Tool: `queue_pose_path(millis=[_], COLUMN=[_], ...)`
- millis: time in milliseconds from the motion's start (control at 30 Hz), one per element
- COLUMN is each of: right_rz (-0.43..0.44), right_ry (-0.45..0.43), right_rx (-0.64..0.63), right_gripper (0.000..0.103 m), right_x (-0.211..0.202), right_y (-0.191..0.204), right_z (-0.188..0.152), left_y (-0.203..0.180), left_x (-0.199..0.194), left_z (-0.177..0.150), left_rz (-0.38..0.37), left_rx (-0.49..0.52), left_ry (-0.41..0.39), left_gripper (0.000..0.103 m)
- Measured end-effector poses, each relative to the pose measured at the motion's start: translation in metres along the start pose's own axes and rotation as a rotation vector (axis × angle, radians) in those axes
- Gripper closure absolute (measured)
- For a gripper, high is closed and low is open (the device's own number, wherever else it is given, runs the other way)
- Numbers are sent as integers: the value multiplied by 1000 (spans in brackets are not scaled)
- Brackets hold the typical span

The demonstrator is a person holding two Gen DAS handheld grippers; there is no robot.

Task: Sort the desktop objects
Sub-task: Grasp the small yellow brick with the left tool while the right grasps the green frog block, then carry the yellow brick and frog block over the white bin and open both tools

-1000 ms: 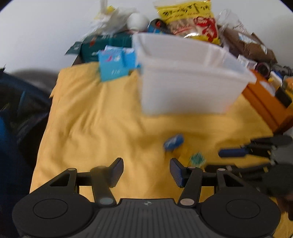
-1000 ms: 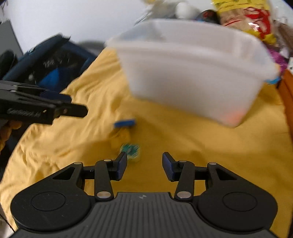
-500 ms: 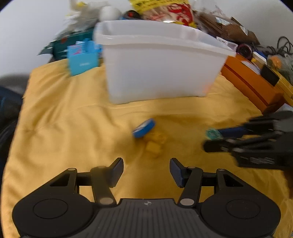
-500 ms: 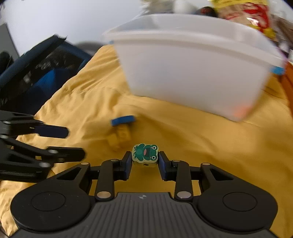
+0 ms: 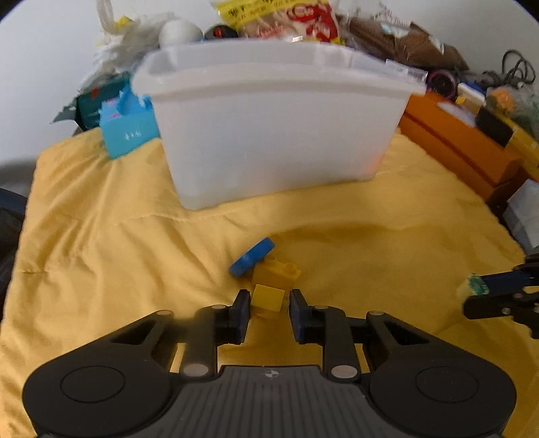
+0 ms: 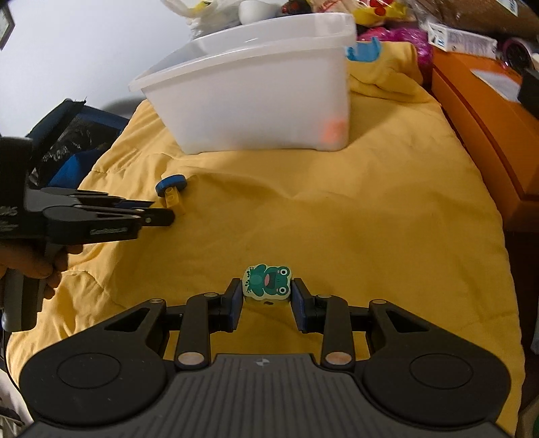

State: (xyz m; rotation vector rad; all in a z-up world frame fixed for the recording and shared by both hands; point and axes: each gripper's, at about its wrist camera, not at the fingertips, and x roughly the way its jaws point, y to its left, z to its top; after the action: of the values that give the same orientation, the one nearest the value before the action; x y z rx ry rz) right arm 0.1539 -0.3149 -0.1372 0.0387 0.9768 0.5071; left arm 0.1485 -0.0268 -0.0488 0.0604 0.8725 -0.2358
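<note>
My left gripper [image 5: 268,303] has its jaws either side of a small yellow block [image 5: 267,296], with small gaps on both sides. A yellow toy brick [image 5: 281,271] and a blue disc [image 5: 252,256] lie just beyond it on the yellow cloth [image 5: 101,252]. My right gripper [image 6: 267,292] is shut on a green frog block [image 6: 267,281], held above the cloth. The left gripper [image 6: 161,215] also shows in the right wrist view, next to the brick [image 6: 173,198] and disc [image 6: 171,182]. The white plastic bin [image 5: 273,128] stands behind.
An orange box [image 6: 485,111] runs along the right side. A blue carton [image 5: 129,126], snack bags [image 5: 279,17] and clutter sit behind the bin. A dark bag [image 6: 70,141] lies off the cloth's left edge.
My right gripper closed on the frog block and lifted it away to the right. My left gripper moved forward to the yellow block and narrowed its jaws around it.
</note>
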Motion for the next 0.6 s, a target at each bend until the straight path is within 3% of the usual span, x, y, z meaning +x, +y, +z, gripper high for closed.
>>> queue_pose_path(millis=[333, 600], right_rz=[34, 37], right_ry=[-95, -188], right_rx=[-17, -64], right_gripper=[69, 69], right_x=[-18, -43], right_y=[9, 18], right_z=[35, 83], left_y=[10, 19], left_x=[-65, -87], left_z=[20, 72], left_rz=[-20, -46], left_rx=[-50, -107], left_ry=[-93, -133], left_gripper=[75, 75])
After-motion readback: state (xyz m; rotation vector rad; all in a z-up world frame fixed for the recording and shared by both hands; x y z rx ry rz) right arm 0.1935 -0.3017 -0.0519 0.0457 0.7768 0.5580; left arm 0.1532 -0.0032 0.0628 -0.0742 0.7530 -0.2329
